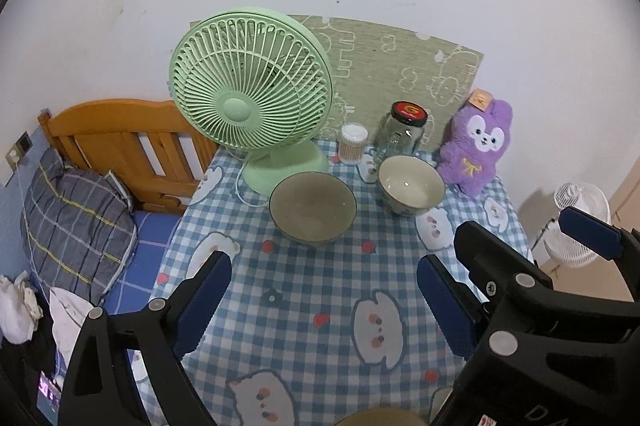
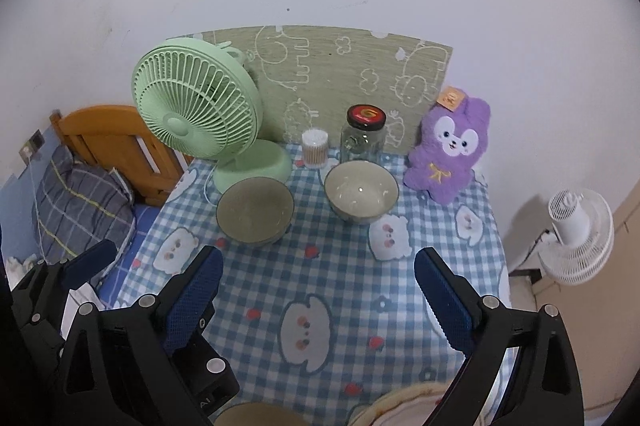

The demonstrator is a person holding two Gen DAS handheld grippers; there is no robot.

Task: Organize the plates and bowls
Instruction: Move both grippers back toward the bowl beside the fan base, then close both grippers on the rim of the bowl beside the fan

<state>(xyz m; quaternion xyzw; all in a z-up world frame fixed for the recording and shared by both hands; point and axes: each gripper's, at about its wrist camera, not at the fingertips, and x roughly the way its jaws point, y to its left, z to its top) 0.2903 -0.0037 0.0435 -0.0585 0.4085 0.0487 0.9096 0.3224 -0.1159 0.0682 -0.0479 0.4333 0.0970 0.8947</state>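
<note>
A dark-rimmed brown bowl (image 1: pixel 313 207) (image 2: pixel 255 209) sits mid-table in front of the fan. A lighter cream bowl (image 1: pixel 411 184) (image 2: pixel 361 191) sits to its right, near the plush toy. My left gripper (image 1: pixel 324 300) is open and empty above the table's near half. My right gripper (image 2: pixel 318 300) is open and empty too; it also shows at the right of the left wrist view (image 1: pixel 592 238). A brown dish rim (image 2: pixel 256 416) and a pale plate edge (image 2: pixel 400 406) peek in at the bottom edge, mostly hidden.
A green desk fan (image 1: pixel 250 86) stands at the back left. A cotton-swab tub (image 1: pixel 353 143), a red-lidded glass jar (image 1: pixel 403 134) and a purple plush rabbit (image 1: pixel 478 146) line the back. A bed lies left of the blue checked tablecloth (image 1: pixel 304 286), a white floor fan (image 2: pixel 576 238) right.
</note>
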